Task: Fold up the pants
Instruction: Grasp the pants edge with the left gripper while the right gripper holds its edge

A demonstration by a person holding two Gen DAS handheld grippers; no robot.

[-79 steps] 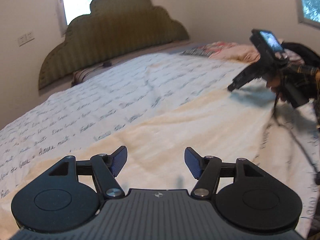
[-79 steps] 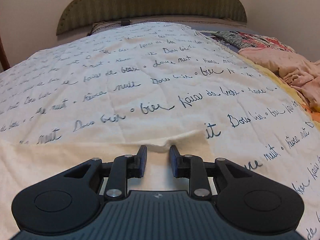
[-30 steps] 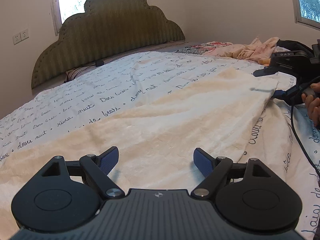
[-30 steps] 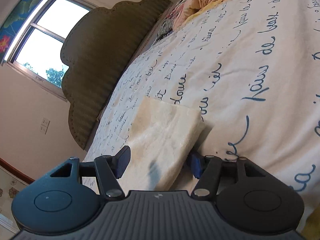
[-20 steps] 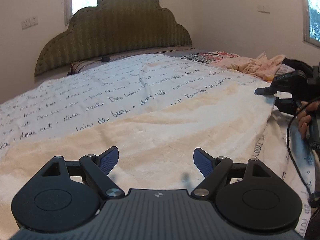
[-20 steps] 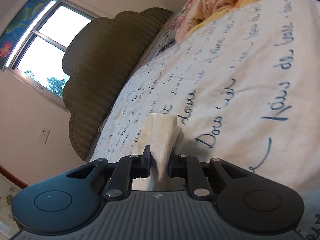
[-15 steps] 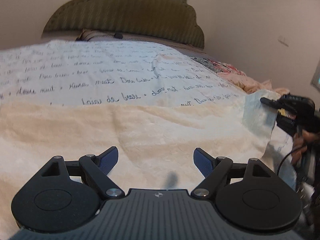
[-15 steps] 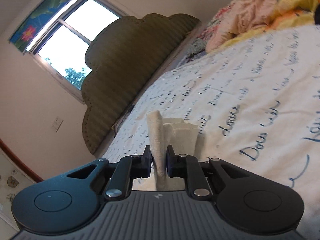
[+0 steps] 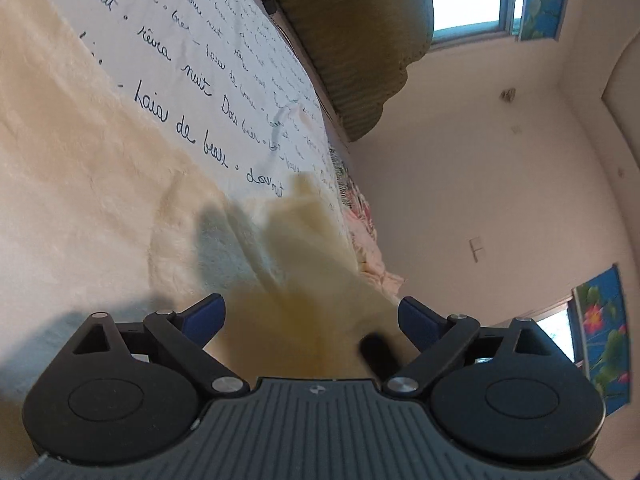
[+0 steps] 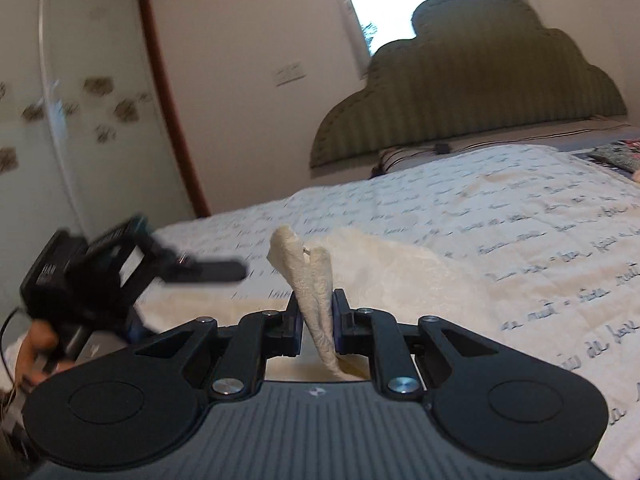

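Observation:
The cream fleece pants (image 9: 92,184) lie spread on the bed. My right gripper (image 10: 316,314) is shut on a bunched end of the pants (image 10: 308,276) and holds it lifted above the bed, the cloth trailing off to the right (image 10: 400,268). My left gripper (image 9: 310,314) is open, rolled sideways, with a raised fold of the pants (image 9: 304,248) lying between its blue pads without being clamped. The left gripper also shows blurred at the left of the right wrist view (image 10: 208,270).
The bedspread (image 10: 540,216) is white with blue handwriting. A green scalloped headboard (image 10: 472,76) stands at the far end. Pink and patterned bedding (image 9: 364,224) lies at the bed's far side. A wardrobe door (image 10: 72,92) stands at the left.
My right gripper has carried the pinched pants end up and toward the left gripper. My left gripper has rolled sideways and closed in on the raised fold, staying open.

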